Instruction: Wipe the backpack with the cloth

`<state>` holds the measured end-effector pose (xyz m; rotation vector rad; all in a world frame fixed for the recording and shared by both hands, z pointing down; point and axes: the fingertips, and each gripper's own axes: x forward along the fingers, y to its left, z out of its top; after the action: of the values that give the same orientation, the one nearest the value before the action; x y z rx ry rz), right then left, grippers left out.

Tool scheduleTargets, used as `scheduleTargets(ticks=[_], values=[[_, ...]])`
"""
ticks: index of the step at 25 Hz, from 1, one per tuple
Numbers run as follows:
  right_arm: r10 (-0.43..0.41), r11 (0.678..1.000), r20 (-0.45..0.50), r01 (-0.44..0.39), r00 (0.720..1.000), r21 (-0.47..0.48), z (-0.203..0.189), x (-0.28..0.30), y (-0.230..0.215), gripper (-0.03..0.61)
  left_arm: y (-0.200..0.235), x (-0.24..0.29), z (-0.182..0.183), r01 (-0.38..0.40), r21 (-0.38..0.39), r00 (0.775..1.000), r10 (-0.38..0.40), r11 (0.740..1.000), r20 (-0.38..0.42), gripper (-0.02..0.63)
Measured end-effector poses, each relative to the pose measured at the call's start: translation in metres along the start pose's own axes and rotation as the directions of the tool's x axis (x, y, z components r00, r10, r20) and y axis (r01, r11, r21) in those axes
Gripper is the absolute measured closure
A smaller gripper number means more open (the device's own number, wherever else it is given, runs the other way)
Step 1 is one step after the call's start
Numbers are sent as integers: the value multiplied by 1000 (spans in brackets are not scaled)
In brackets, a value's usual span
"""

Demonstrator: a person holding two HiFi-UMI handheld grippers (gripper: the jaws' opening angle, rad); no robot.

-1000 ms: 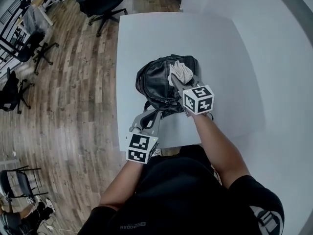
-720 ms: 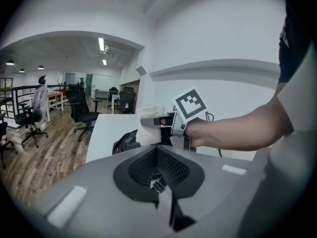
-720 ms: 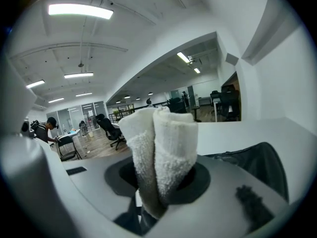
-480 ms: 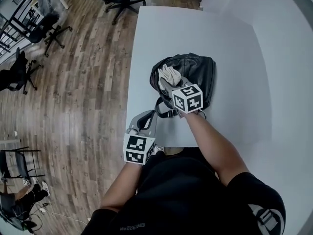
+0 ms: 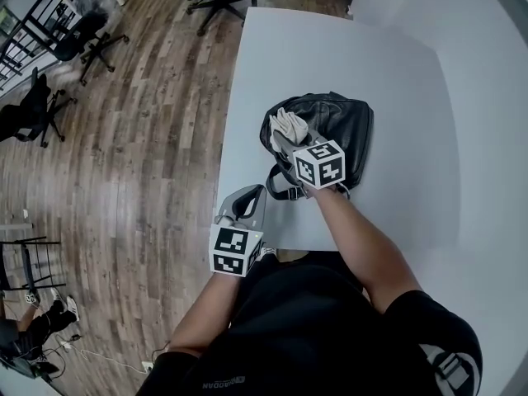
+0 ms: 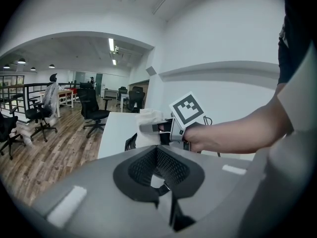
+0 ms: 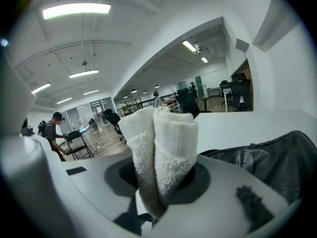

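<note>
right tongs (image 5: 285, 135) clamp the white cloth (image 5: 286, 123) at the left end of the black backpack (image 5: 346, 130) — it runs rightward; left tongs (image 5: 247, 196) closed, empty, farther off.

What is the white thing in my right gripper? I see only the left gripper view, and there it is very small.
Observer: It is a folded white cloth. The right gripper is shut on it, as the right gripper view shows.
Operator: Where is the cloth compared to the backpack?
Observer: In the head view it is over one end of the black backpack. I cannot tell whether it touches.
Operator: And how does my left gripper stand on the table?
Observer: The left gripper is at the near edge of the table, apart from the backpack.
</note>
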<state>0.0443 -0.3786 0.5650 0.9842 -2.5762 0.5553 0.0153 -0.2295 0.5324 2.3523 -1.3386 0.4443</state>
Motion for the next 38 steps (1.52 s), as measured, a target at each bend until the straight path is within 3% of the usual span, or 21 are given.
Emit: scheduleTargets(ticks=[16, 38], values=[[-9, 1000, -21, 8, 1000, -25, -21, -40, 5, 469, -22, 7, 2, 66, 38, 998, -66, 997, -10, 607], [-173, 985, 96, 171, 980, 25, -12, -146, -36, 469, -100, 29, 3, 232, 120, 973, -227, 965, -51, 607]])
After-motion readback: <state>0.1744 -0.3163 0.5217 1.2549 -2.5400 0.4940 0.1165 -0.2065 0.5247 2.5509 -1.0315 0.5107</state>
